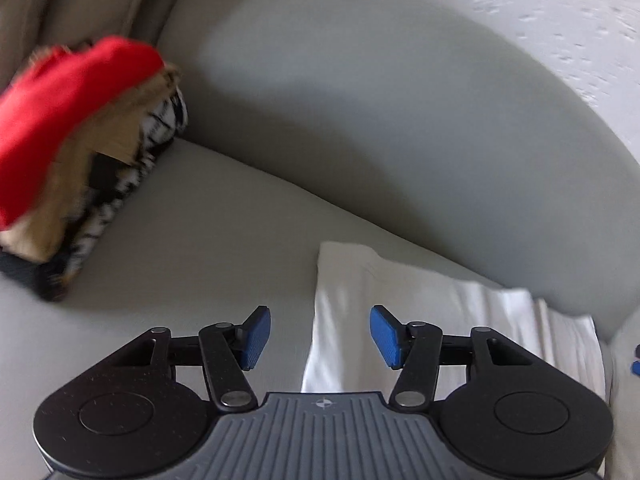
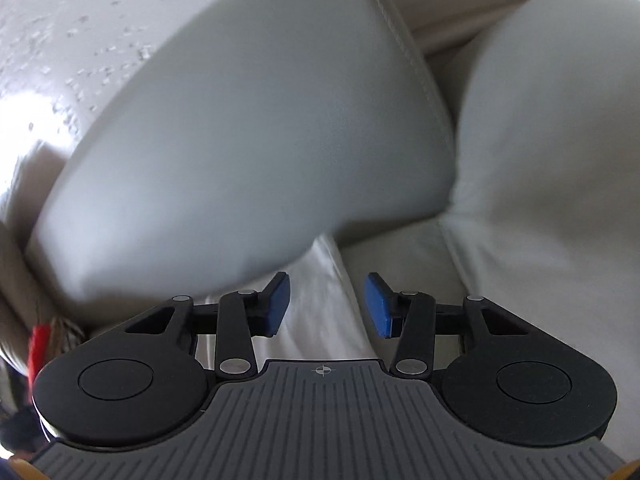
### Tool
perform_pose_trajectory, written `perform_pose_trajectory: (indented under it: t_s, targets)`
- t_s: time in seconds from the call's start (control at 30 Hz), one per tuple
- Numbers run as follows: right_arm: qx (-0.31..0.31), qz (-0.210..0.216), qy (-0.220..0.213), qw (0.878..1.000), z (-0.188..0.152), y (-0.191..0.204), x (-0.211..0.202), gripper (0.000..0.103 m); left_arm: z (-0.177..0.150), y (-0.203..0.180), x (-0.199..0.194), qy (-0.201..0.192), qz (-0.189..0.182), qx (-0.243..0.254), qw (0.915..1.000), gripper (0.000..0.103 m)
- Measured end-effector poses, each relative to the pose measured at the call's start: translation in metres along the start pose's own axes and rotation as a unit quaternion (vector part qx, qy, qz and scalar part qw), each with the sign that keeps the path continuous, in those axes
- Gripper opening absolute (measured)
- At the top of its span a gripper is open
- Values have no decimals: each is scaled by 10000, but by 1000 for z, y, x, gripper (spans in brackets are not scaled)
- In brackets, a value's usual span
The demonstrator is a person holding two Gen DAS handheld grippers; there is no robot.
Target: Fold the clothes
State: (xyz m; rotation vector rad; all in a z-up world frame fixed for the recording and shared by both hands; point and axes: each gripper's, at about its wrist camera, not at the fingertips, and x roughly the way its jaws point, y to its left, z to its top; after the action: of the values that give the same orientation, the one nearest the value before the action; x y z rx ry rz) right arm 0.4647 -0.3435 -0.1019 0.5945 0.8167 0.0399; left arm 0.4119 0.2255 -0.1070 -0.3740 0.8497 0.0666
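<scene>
A folded white garment (image 1: 420,312) lies on the pale sofa seat (image 1: 192,220), its left edge running between the blue pads of my left gripper (image 1: 320,338). That gripper hangs above the cloth with its jaws apart and nothing pinched. In the right wrist view the same white cloth (image 2: 324,312) shows below my right gripper (image 2: 326,306), whose blue pads also stand apart, gripping nothing. A stack of folded clothes (image 1: 100,152), red on top with tan and black-and-white check beneath, rests at the left against the sofa back.
A grey back cushion (image 1: 360,100) rises behind the seat, with a textured white wall (image 1: 560,20) beyond it. In the right wrist view a second pale cushion (image 2: 552,140) stands at the right, and a sliver of the red stack (image 2: 38,344) shows at the far left.
</scene>
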Motion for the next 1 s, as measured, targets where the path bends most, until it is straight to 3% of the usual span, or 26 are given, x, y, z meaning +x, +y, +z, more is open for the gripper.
perform_pose_trajectory:
  t_s: [0.13, 0.3, 0.47, 0.5, 0.53, 0.57, 0.6, 0.67, 0.8, 0.9, 1.0]
  targets:
    - [-30, -72, 280, 9996, 10, -6, 40, 49, 14, 12, 35, 110, -144, -263, 9995, 53]
    - [324, 347, 330, 9983, 14, -19, 52, 49, 18, 15, 49, 34, -434, -394, 9983, 51]
    - [-326, 306, 344, 9984, 7, -1, 63, 44, 20, 1, 57, 135, -807, -125, 9966, 38]
    - [-516, 199, 325, 9979, 5, 5, 65, 43, 20, -5, 57, 109, -750, 13, 9971, 35]
    - [-705, 84, 304, 9970, 3, 11, 67, 35, 20, -11, 58, 85, -689, 134, 9975, 31]
    - [-904, -64, 279, 9955, 0, 17, 69, 11, 21, -14, 59, 65, -620, 195, 9979, 15]
    - [-1123, -210, 229, 9932, -3, 24, 69, 3, 22, -17, 59, 27, -549, 233, 9982, 3]
    - [-1680, -505, -115, 9844, -12, 39, 63, 3, 21, -22, 55, -126, -359, 381, 9985, 3]
    - [-2211, -1083, -1084, 9631, -31, 55, 44, 3, 13, -32, 38, -697, 12, 865, 9938, 3]
    - [-2170, -1442, -1222, 9577, -39, 53, 50, 2, 9, -35, 42, -839, 335, 1058, 9903, 3]
    - [-2084, -1699, -1035, 9576, -44, 48, 66, 2, 4, -37, 54, -773, 606, 1126, 9888, 4]
